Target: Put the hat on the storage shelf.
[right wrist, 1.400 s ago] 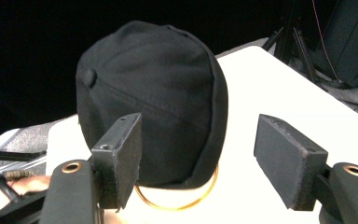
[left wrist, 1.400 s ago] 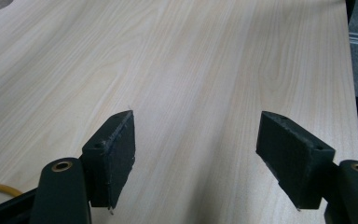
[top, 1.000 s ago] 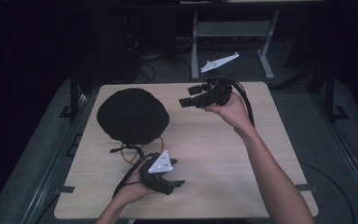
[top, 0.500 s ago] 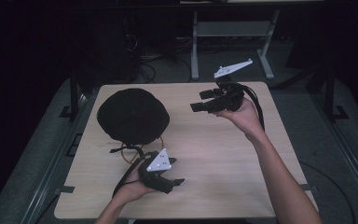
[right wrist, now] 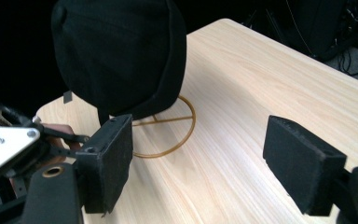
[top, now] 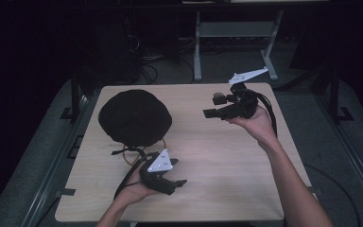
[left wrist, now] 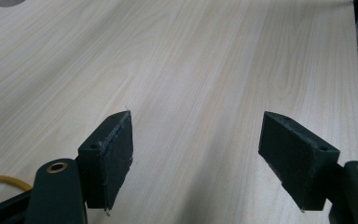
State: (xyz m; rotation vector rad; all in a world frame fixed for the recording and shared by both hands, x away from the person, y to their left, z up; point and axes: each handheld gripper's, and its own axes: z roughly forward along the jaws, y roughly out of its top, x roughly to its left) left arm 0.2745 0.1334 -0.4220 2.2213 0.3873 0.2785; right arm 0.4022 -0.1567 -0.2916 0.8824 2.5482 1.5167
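Wood-grain surface carries one item — a black hat on a thin gold wire stand, sitting at the far-left part. Hat is domed, so no real long axis; brim edge hangs just above the stand ring.

Left gripper is nearer, just in front of the hat, but aimed off to the right over bare wood, fingers spread, nothing held. Right gripper is raised well apart on the right — yet it points straight at the hat, fingers spread and empty. My read: right is aligned, left would need to turn.
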